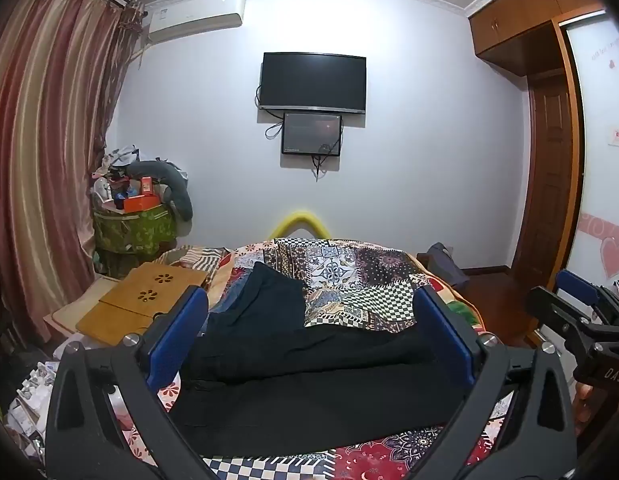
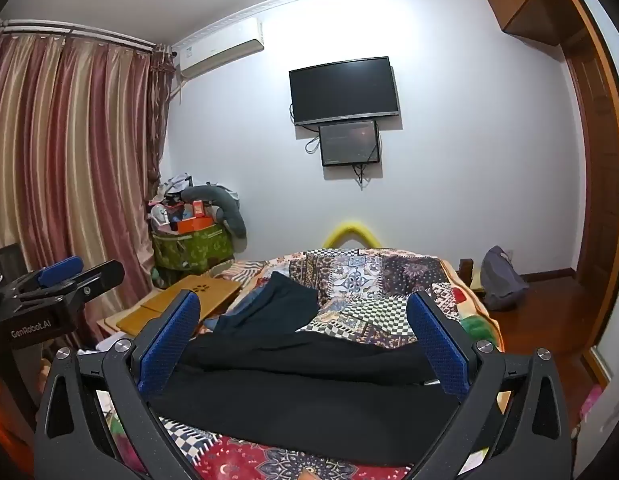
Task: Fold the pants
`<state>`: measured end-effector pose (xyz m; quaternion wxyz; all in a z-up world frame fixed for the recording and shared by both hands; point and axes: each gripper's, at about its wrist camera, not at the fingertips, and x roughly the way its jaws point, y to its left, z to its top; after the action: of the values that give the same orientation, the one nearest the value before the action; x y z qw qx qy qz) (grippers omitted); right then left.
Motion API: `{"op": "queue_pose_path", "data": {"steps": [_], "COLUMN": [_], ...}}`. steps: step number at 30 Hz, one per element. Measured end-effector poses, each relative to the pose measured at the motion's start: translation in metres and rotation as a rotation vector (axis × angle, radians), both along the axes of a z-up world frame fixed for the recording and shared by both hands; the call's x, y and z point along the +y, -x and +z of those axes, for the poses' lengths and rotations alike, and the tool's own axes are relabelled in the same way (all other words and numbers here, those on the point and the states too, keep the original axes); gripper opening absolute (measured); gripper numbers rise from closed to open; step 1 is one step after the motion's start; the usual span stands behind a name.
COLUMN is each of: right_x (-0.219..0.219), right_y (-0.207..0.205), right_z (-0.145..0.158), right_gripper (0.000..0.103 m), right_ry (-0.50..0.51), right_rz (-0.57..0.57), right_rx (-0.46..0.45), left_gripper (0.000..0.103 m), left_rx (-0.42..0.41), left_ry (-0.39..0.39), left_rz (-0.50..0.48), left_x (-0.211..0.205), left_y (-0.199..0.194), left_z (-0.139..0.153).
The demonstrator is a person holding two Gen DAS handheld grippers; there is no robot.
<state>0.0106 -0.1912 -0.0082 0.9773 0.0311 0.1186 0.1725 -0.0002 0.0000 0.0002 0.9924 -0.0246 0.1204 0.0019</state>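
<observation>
Blue-padded fingers (image 1: pixel 177 332) of our left gripper (image 1: pixel 309 328) and right gripper (image 2: pixel 305 336) stand spread wide, holding nothing, tilted slightly down over black pants (image 1: pixel 309 380) lying on our patchwork bedspread (image 1: pixel 361 280). Only our right view shows the whole grey backpack (image 2: pixel 501 280). At far left, a green hamper (image 1: pixel 133 228) overflows with boxes and clothes.

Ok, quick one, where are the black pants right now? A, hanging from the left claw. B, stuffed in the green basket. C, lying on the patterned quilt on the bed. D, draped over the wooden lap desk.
C: the black pants lie spread on the patterned quilt, with both claws open and holding nothing.
</observation>
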Motion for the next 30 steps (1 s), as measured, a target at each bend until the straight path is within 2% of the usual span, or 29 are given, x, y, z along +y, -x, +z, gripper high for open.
{"op": "queue_pose_path", "data": {"steps": [5, 30], "right_x": [0.0, 0.0], "right_y": [0.0, -0.002], "right_z": [0.0, -0.008], "right_gripper": [0.102, 0.102], "right_ry": [0.0, 0.006], "right_rz": [-0.002, -0.007], "right_rx": [-0.001, 0.008], "left_gripper": [0.103, 0.103], "left_rx": [0.023, -0.003], "left_ry": [-0.005, -0.018], "left_rz": [-0.011, -0.002], "left_x": [0.0, -0.005], "left_y": [-0.006, 0.002], "left_z": [-0.001, -0.002]}}
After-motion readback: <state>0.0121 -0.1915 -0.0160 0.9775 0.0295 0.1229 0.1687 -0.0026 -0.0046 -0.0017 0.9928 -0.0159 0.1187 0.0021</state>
